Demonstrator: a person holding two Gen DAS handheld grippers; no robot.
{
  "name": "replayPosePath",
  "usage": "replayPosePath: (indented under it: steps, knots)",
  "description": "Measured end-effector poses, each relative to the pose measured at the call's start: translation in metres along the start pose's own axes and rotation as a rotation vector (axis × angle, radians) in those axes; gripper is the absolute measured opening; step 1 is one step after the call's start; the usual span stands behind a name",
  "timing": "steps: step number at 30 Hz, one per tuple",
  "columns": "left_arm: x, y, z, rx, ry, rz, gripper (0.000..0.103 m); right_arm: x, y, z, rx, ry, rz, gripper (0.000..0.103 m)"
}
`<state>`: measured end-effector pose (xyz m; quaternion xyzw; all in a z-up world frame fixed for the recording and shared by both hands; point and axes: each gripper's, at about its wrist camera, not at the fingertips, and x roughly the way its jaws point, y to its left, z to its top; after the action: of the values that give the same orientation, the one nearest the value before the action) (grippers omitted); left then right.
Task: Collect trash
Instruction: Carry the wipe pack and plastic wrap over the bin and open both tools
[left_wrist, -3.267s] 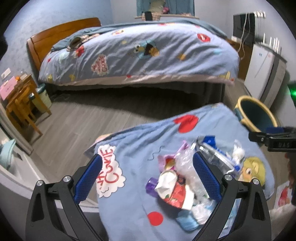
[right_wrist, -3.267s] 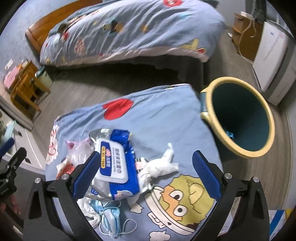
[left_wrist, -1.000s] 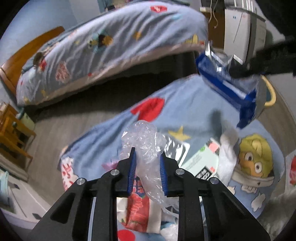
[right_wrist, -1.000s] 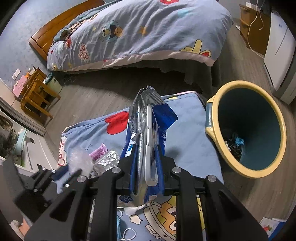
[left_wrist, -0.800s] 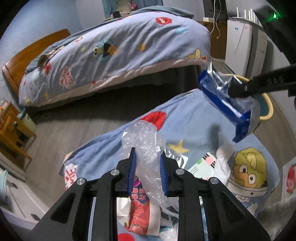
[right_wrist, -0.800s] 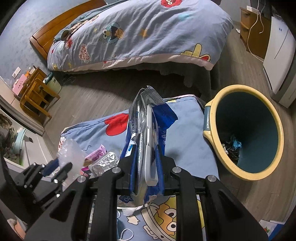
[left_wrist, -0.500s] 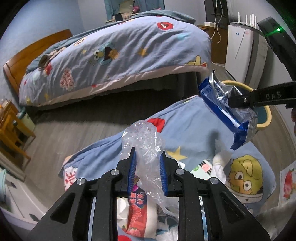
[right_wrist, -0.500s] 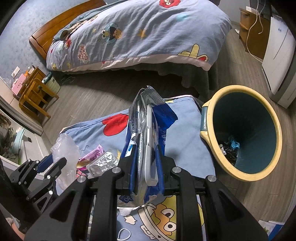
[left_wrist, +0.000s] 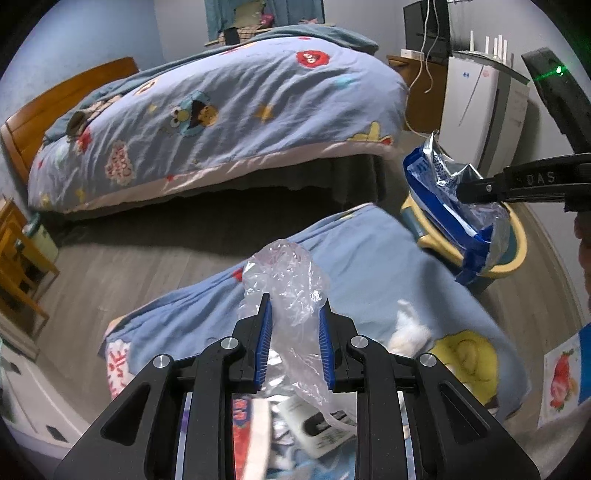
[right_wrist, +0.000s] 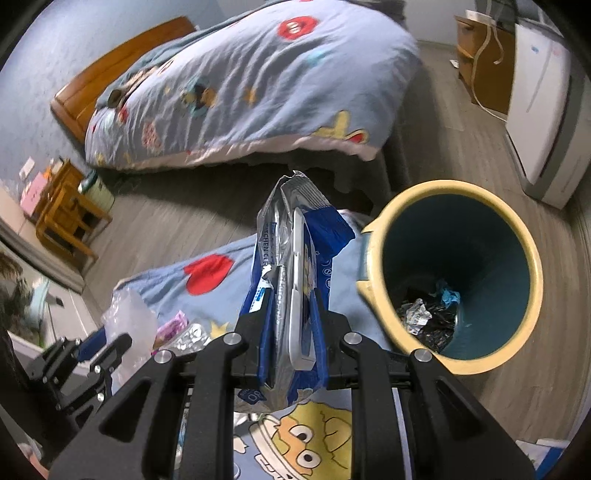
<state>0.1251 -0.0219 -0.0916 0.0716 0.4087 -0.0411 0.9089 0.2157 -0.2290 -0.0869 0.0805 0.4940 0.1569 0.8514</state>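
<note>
Left claw (left_wrist: 295, 343) pinching a crumpled clear plastic bag (left_wrist: 286, 284) between blue pads, bag bulging above the fingertips and trailing down below them, held above the blue cartoon blanket (left_wrist: 369, 258). Right claw (right_wrist: 291, 332) clamped on a blue and silver wipes packet (right_wrist: 295, 251), packet upright, flattened edge-on, torn silver top poking well above the pads, white lid strip facing forward. Seen from the left wrist view too: same packet (left_wrist: 443, 206) hanging from the right claw (left_wrist: 461, 192), just over the near rim of the bin (left_wrist: 517, 254).

Bin (right_wrist: 524, 236) yellow-rimmed, teal inside, standing on the wood floor (right_wrist: 184, 221) just beside the blanket's edge; dark crumpled scraps and a bit of blue at its bottom. Beneath the left claw, more litter on the blanket: red-printed wrapper (left_wrist: 242, 435), white card with dark print, foil, all blurred and half hidden by the claw's arms. White tissue wad (left_wrist: 406, 328) beside a yellow cartoon face, smeared by motion. Pink wrapper (right_wrist: 171, 325) and foil blister (right_wrist: 192, 338) near the left claw (right_wrist: 107, 343) in the right wrist view. Printing on the packet too small to read fully. Beyond, bed (left_wrist: 221, 110) with matching quilt, wooden headboard, white appliance (left_wrist: 476, 103) at the far right.
</note>
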Motion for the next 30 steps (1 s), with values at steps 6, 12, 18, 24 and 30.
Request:
replayPosePath:
  steps: [6, 12, 18, 24, 30]
  knots:
    - [0.005, -0.034, 0.018, 0.037, -0.005, -0.034, 0.024, -0.005, -0.044, 0.005, 0.072, -0.019, -0.030, 0.019]
    - [0.027, -0.072, 0.036, 0.047, 0.022, -0.087, 0.024, -0.008, -0.102, 0.003, 0.200, -0.029, -0.067, 0.019]
    - [0.043, -0.112, 0.055, 0.085, 0.027, -0.146, 0.024, -0.007, -0.158, -0.002, 0.312, -0.045, -0.099, 0.019]
    - [0.065, -0.149, 0.074, 0.119, 0.037, -0.195, 0.024, 0.000, -0.192, -0.011, 0.405, -0.037, -0.119, 0.019]
    - [0.093, -0.186, 0.083, 0.158, 0.043, -0.238, 0.024, 0.008, -0.217, -0.021, 0.500, -0.033, -0.092, 0.019]
